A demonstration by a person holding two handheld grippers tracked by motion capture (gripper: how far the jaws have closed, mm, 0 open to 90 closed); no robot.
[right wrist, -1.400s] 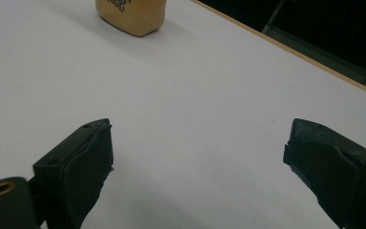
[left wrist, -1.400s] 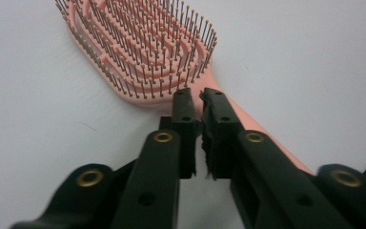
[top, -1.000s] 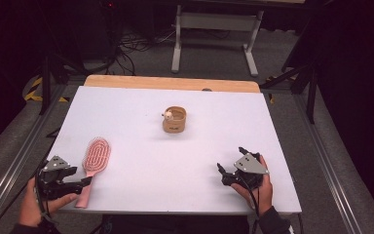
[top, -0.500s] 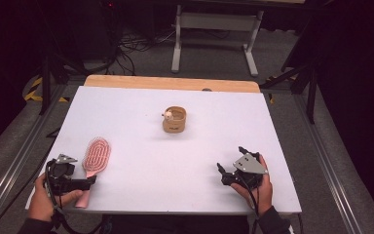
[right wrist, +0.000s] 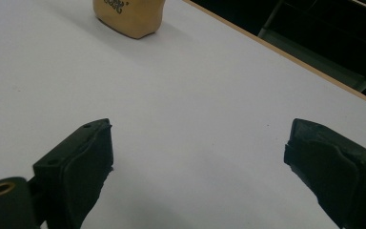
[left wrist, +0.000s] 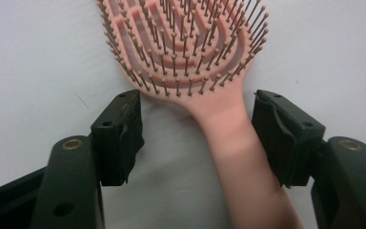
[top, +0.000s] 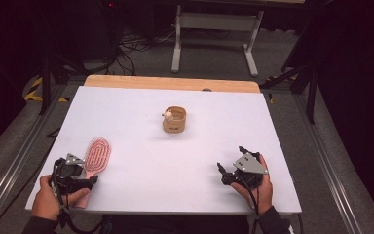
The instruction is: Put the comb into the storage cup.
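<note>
White covers the bench (top: 185, 161) from its near edge at the bottom of the frame up to a wooden strip at the far side, with dark floor and cables beyond. At lower left of the high view, your left tongs (top: 85, 179) sit low over the handle of the pink hairbrush (top: 96, 155), which lies flat with its bristles up and its head pointing away from you. In the left gripper view the handle (left wrist: 240, 157) runs between the two jaws, nearer the right one, with bench showing on both sides: the jaws have just been closing but do not yet press on it. You seem to have lined up along the handle because it is the narrow part that fits the grip. At lower right your right tongs (top: 229, 174) rest on the bench, jaws wide apart with nothing between them, likely waiting. Farther up, near the middle of the frame, stands a small tan cup (top: 175, 120), well apart from both hands.
</note>
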